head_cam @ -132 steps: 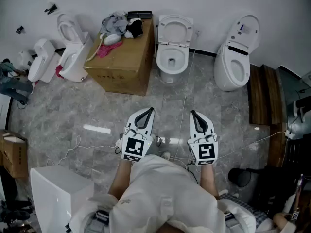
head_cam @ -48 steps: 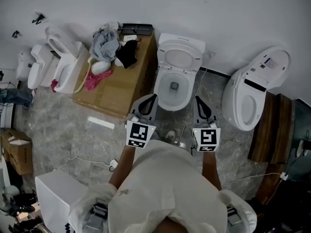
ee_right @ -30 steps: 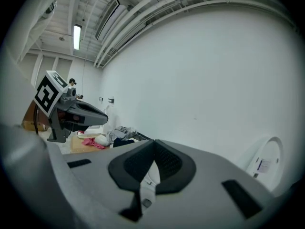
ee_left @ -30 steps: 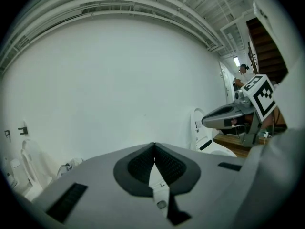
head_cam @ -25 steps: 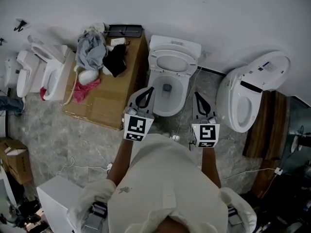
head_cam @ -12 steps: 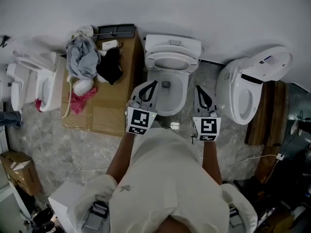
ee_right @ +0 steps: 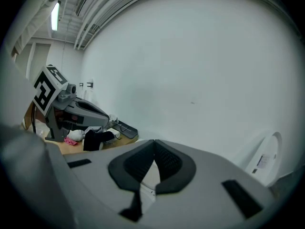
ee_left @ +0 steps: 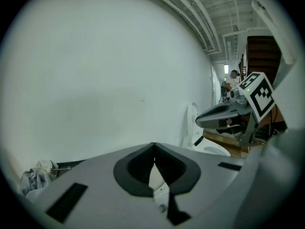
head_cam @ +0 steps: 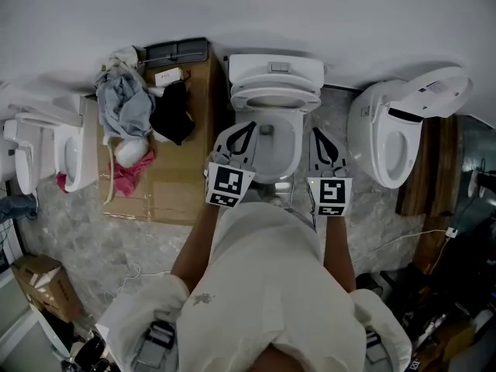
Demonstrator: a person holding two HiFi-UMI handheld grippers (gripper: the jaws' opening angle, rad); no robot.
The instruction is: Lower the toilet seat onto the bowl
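While the left claw [head_cam: 249, 127] and right claw [head_cam: 316, 132] hover pressed together and empty, the toilet seat [head_cam: 310, 98] stands raised at upper centre: probably stiff, slick, hinged plastic; hook its top edge.

This is a workshop or test room rather than a home bathroom. A left toilet [head_cam: 62, 149], middle toilet [head_cam: 276, 91] and right toilet [head_cam: 391, 134] line one white wall [head_cam: 310, 14] on a grey stone floor [head_cam: 74, 223]. There is also a cardboard box [head_cam: 167, 188] heaped with clothes [head_cam: 124, 103], loose cables [head_cam: 411, 237] and bare ceiling pipes [ee_left: 209, 23].
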